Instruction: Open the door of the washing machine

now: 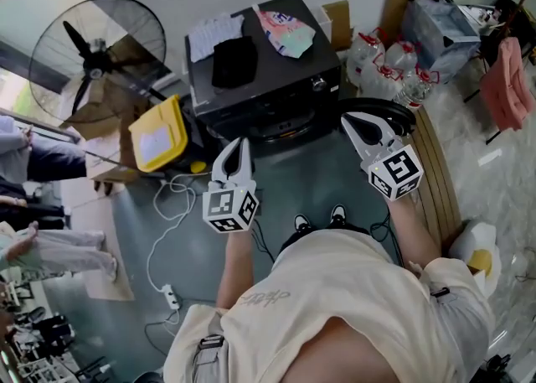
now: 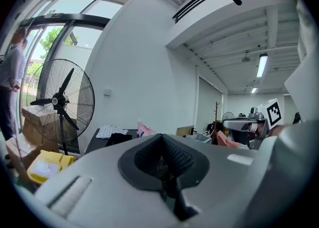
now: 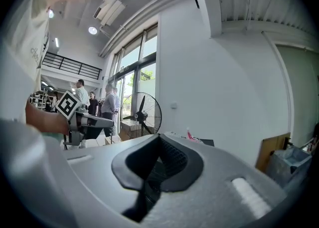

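Left gripper (image 1: 242, 147) (image 2: 160, 139): jaws together, dark pads meeting at the tip with nothing between them.
Left gripper pose: points forward at the front of the washing machine (image 1: 276, 88), about level, and is apart from it.
Left hand and arm: the bare forearm reaches straight ahead from the body. The hand sits behind the left marker cube (image 1: 230, 208) and is mostly covered by it.
Right gripper (image 1: 352, 124) (image 3: 158, 142): jaws together, pads closed on each other and holding nothing.
Right gripper pose: about level, angled up and to the left in the head view, and further forward than the left gripper.
Right hand and arm: the forearm is stretched forward from the right shoulder, with the right marker cube (image 1: 396, 173) over the hand.
Door (image 1: 402, 117): seems to be the dark rounded panel standing out at the machine's front right corner, just behind the right gripper's tips. Contact cannot be told.
Washing machine position: dark box on the floor directly ahead of the person's shoes.
On the machine top: black garment (image 1: 233, 61) in the middle, white cloth (image 1: 213, 33) behind it and a coloured packet (image 1: 286, 33) to the right.
Left of the machine: yellow bin (image 1: 159, 134) leaning just beside it, and a standing fan (image 1: 96, 59) further out.
Floor: power strip (image 1: 170, 296) with a white cable, left of the person.
Right of the machine: bagged bottles (image 1: 385, 67) near the wall.
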The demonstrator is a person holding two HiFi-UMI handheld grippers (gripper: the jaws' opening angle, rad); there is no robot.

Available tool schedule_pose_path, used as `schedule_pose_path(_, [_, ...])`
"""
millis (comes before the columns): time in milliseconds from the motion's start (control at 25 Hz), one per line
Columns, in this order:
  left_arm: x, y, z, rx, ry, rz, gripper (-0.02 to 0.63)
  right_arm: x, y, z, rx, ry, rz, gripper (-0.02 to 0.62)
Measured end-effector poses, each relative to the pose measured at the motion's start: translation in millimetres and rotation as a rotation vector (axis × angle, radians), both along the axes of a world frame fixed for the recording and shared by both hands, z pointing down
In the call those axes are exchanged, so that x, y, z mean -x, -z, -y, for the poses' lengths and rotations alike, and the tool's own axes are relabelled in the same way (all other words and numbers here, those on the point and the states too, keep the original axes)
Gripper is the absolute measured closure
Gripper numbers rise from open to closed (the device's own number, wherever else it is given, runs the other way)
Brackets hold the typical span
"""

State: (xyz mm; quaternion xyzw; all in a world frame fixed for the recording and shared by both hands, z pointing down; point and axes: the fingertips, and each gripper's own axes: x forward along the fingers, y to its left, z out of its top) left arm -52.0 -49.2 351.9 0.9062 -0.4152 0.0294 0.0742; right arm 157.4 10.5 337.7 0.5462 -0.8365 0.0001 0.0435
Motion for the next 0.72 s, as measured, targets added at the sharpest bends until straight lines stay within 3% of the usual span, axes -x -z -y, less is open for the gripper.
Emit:
schedule_pose_path(280, [0.3,-9.0,-4.0,0.025,0.000,-0.005,0.589,-4.1,-4.3,-4.4,0.012,-0.009,0.045,0.594])
schedule_pose_path(720, [4.1,-13.6,-8.4,0.031,-0.007,-0.016,0.589,3.4,-6.5,-10.7,0.017,-0.018,0.027,0.594])
